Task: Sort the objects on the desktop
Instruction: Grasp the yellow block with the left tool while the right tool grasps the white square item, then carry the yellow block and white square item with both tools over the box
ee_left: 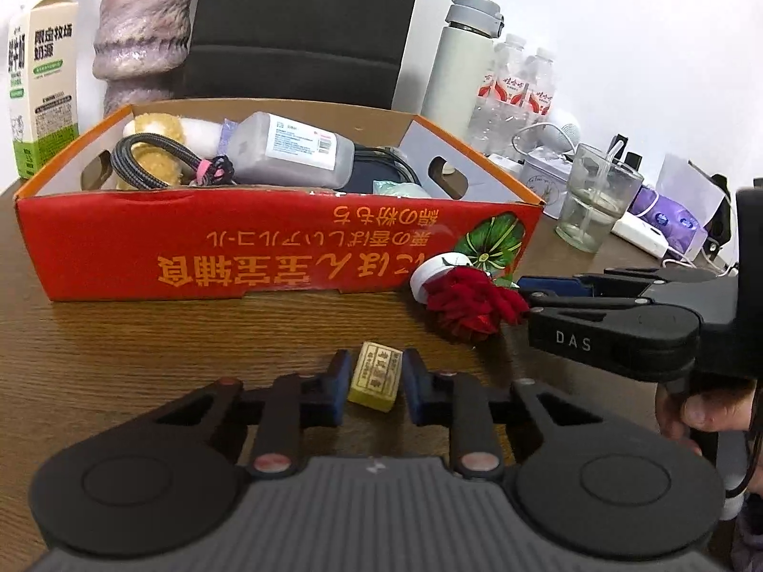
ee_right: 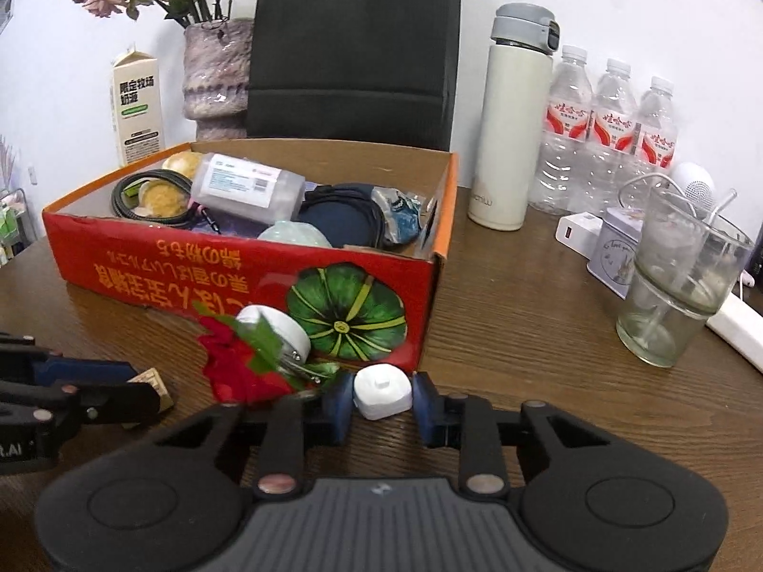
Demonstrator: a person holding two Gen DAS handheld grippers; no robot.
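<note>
**Both grippers low over the desk, jaws narrowed on small things**

The left gripper [ee_left: 373,376] points forward and downward toward the red box [ee_left: 286,243], its blue pads [ee_left: 339,381] standing on either side of a small yellow block [ee_left: 374,376]; the left pad looks to touch it, and a slight gap shows at the right. The right gripper [ee_right: 381,393] sits to the right of it, nearer the box's right corner, angled down the same way, its pads against both sides of a small white case [ee_right: 383,391]. A hand [ee_left: 701,412] wraps the right gripper's handle, thumb showing beneath the black body.
</note>
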